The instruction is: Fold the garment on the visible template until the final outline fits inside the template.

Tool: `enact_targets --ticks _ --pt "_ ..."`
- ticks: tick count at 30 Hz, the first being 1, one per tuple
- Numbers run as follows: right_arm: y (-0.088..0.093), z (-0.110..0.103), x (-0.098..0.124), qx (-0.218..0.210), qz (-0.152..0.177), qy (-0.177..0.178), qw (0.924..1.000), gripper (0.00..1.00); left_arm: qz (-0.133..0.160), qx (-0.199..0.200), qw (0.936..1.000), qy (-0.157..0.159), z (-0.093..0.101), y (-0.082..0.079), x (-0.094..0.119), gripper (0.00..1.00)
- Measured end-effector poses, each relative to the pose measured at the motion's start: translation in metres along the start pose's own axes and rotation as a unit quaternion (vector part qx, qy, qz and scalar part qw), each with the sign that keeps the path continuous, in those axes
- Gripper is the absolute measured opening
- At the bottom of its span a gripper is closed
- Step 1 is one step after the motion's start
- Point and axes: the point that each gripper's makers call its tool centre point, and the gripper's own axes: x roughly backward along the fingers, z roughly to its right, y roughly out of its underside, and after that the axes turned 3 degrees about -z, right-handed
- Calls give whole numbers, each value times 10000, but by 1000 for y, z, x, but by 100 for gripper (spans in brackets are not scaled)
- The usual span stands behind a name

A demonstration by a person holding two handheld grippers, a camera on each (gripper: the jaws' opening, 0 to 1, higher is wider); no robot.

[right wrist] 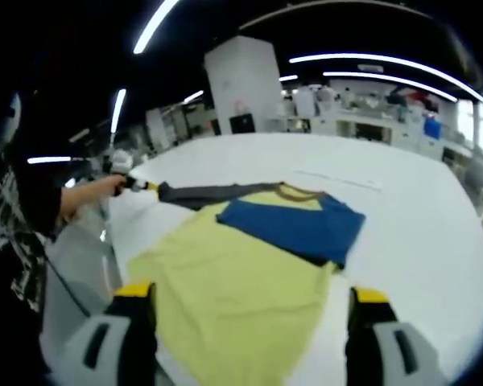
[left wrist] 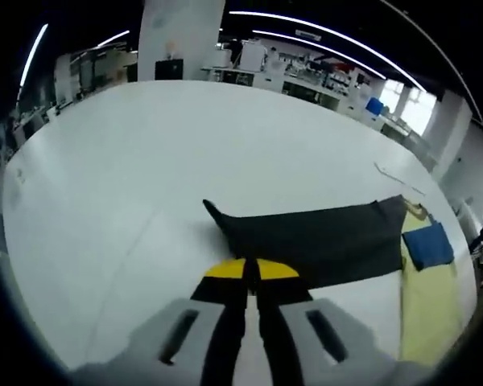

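The garment is a yellow shirt (right wrist: 225,281) lying flat on the white table (right wrist: 419,209), with a blue sleeve (right wrist: 298,225) folded across its chest. Its dark grey sleeve (left wrist: 322,241) is stretched out sideways. My left gripper (left wrist: 251,269) is shut, its yellow tips at the near edge of that dark sleeve (right wrist: 217,193). In the right gripper view the left gripper (right wrist: 137,185) holds the sleeve's end at the table's far left. My right gripper (right wrist: 249,301) stands wide open over the yellow body, with nothing between its jaws. The yellow body (left wrist: 427,314) and blue sleeve (left wrist: 427,245) lie at the right of the left gripper view.
A person's hand and forearm (right wrist: 84,197) hold the left gripper, with dark clothing at the left edge. A thin pale strip (right wrist: 338,181) lies on the table beyond the collar. Broad bare tabletop (left wrist: 145,161) spreads around the shirt; desks and shelves stand far behind.
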Motion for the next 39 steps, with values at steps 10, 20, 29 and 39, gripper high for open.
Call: enact_targets --ticks 10,20,29,39 --pt "9 -9 -3 115 -135 -22 9998 99 94 -51 9994 331 34 -7 -7 0" --pt "15 -17 -5 120 -169 -77 9998 99 218 37 9977 648 71 -16 -9 0" --pt "16 -16 -6 122 -173 -103 9997 99 282 262 9940 1025 111 -19 -12 0" --pt "18 -17 -7 182 -244 -131 9995 99 287 166 9915 1258 140 -21 -16 0"
